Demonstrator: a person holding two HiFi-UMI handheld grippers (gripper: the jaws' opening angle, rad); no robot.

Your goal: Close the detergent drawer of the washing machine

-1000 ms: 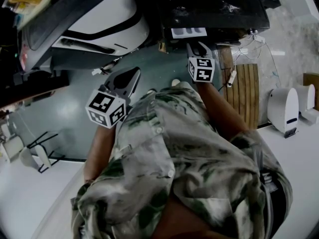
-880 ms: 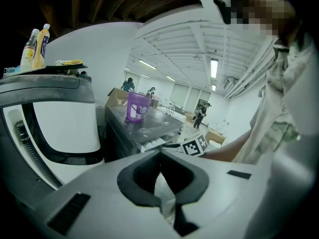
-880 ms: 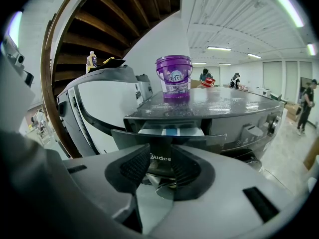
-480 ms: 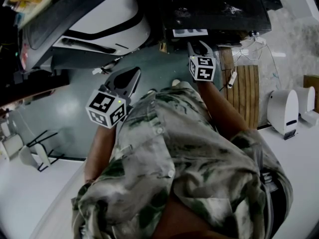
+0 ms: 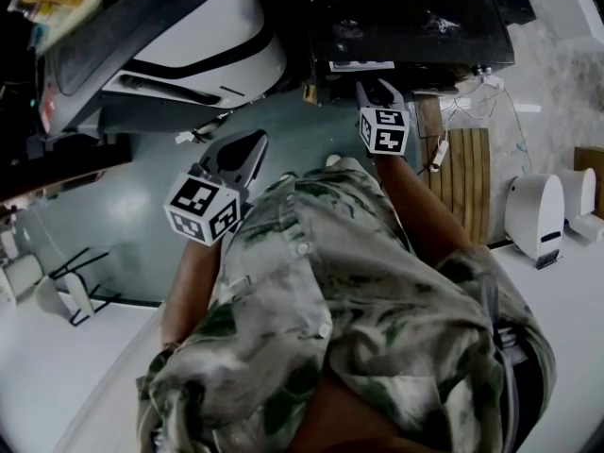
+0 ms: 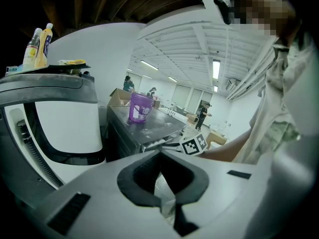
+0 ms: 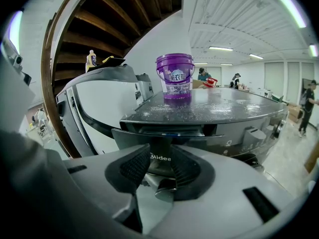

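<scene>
The dark washing machine (image 5: 415, 17) stands ahead of me, its detergent drawer (image 5: 361, 65) sticking out only as a thin pale strip. My right gripper (image 5: 376, 88) is at the drawer's front. In the right gripper view the drawer front (image 7: 164, 136) with its printed label fills the gap between the open jaws of the right gripper (image 7: 158, 171); I cannot tell whether the fingertips touch it. My left gripper (image 5: 253, 142) hangs to the left over the floor, away from the machine. Its jaws (image 6: 160, 156) meet at the tips and hold nothing.
A purple bucket (image 7: 174, 78) sits on the washing machine's top. A white appliance (image 5: 189, 36) with bottles (image 6: 37, 46) on it stands close on the left. Wooden slats (image 5: 467, 177) and white devices (image 5: 536, 210) lie to the right. People stand far back in the hall.
The drawer has slid further into the machine: its pale inside showed wide a second ago and is now a thin strip. The right gripper followed it slightly. The left gripper kept still.
</scene>
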